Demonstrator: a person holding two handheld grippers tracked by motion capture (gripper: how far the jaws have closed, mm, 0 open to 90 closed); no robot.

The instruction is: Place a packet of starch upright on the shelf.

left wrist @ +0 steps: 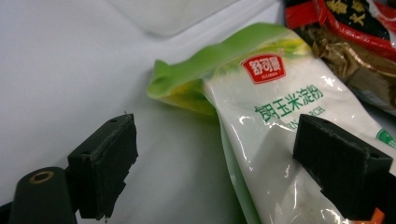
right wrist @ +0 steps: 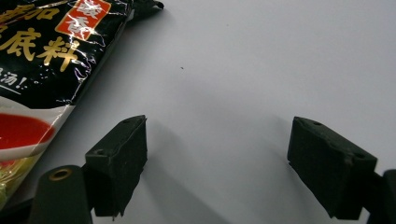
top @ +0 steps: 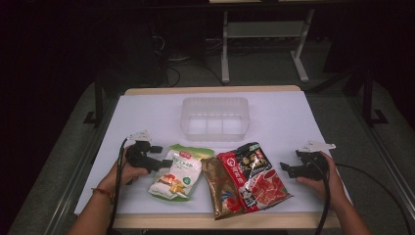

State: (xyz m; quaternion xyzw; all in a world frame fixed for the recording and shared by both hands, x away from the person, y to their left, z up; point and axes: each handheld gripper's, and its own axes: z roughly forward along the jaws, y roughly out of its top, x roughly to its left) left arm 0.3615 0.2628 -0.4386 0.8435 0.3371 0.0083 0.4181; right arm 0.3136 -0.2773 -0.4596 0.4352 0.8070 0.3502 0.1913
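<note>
Left gripper (top: 155, 155): the jaws are held wide apart with nothing clamped between them; one jaw is over the corn starch bag (top: 177, 172), the other is over bare table.
Corn starch bag: it is laid flat at the near left of the table, and its green sealed top edge (left wrist: 219, 51) is seen just beyond the left jaws.
Right gripper (top: 289, 168): the jaws are spread wide and nothing is held; bare white table (right wrist: 243, 70) is seen between them.
Hot pot seasoning packet (top: 254, 176): it is laid just beside the right gripper, its edge near one jaw, and it overlaps a brown-gold packet (top: 220, 188).
Clear plastic bin (top: 215, 116): it is set behind the bags, well apart from both grippers.
Open room: bare table surface is left along the far left and far right sides.
</note>
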